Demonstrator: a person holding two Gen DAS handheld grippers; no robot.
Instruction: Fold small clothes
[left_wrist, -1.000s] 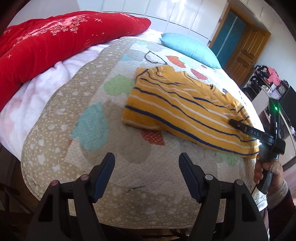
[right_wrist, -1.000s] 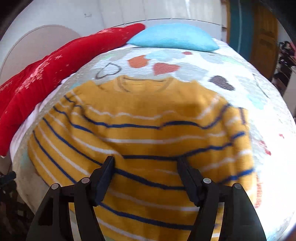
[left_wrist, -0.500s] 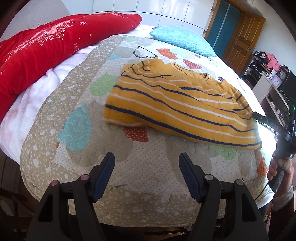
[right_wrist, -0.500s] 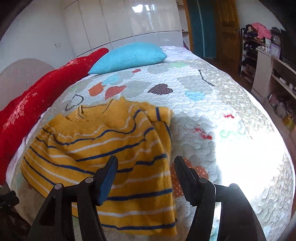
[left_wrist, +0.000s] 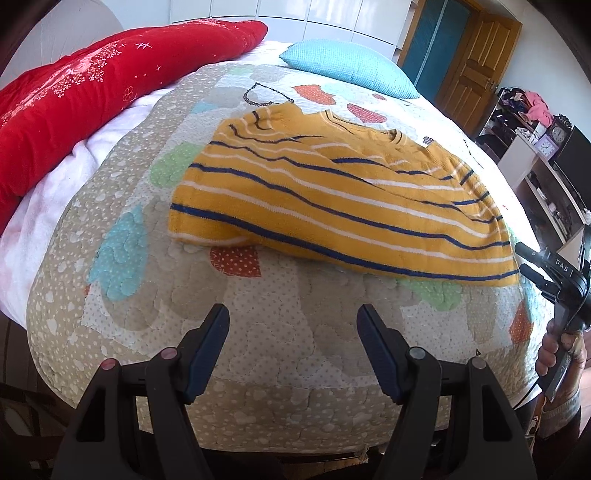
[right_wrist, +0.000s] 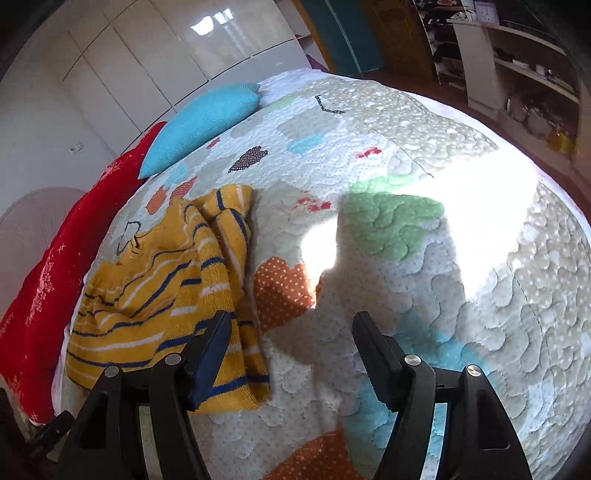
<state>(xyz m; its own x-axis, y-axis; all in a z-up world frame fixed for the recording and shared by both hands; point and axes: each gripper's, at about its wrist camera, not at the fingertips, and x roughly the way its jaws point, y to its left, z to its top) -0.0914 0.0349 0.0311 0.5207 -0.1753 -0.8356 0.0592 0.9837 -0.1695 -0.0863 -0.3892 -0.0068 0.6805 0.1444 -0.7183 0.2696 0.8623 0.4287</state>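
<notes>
A yellow sweater with navy and white stripes lies folded in on the heart-patterned quilt. My left gripper hovers open over bare quilt, short of the sweater's near hem. At that view's right edge a hand holds my right gripper just off the sweater's right corner. In the right wrist view the sweater lies at the left. There my right gripper has its jaws opening over bare quilt, nothing between them, and its left finger overlaps the sweater's edge.
A red duvet runs along the bed's left side and a blue pillow lies at its head. Shelves with clutter and a wooden door stand to the right. A bright sun patch falls on the quilt.
My right gripper has swung off the sweater's front to its right side and rolled. The left gripper has shifted a little sideways; the sweater lies still.
</notes>
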